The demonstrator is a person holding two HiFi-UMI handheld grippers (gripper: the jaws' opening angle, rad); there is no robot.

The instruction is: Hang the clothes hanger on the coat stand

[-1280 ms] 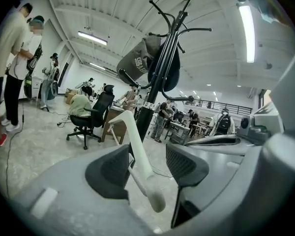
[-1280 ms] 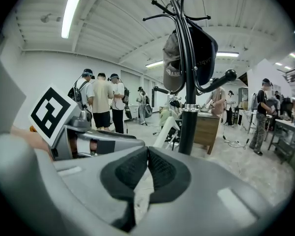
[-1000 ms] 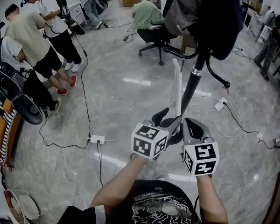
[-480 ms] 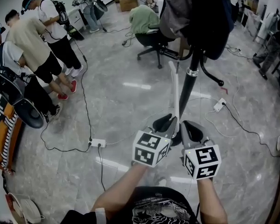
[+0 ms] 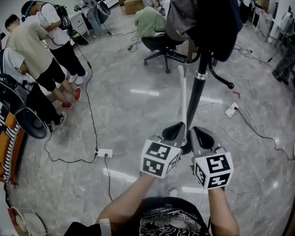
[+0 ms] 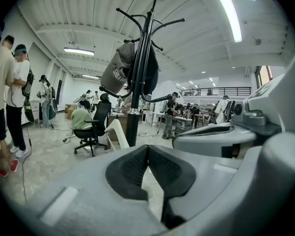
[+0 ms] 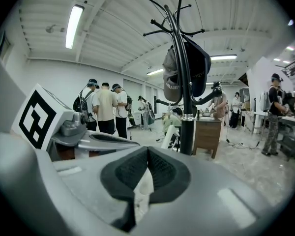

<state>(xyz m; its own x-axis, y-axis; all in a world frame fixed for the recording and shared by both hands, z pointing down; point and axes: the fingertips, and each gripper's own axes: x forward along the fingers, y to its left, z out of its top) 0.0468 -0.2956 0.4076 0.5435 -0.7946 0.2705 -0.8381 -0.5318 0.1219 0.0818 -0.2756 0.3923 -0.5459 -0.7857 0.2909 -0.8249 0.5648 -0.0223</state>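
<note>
forearms point(image 5: 132, 195) reach forward with the left gripper point(image 5: 178, 132) and the right gripper point(image 5: 199, 135) side by side, aimed slightly down at the coat stand point(image 5: 194, 100). both are clamped on the lower end of the white hanger point(image 5: 182, 92), which stands upright close beside the stand, not yet on a hook. a second ago the left jaws stood wide beside the hanger and they have just been closing; a cap point(image 6: 119, 73) hangs on the stand's hooks, with a chair point(image 5: 160, 43) and people point(image 5: 34, 38) beyond.
</note>
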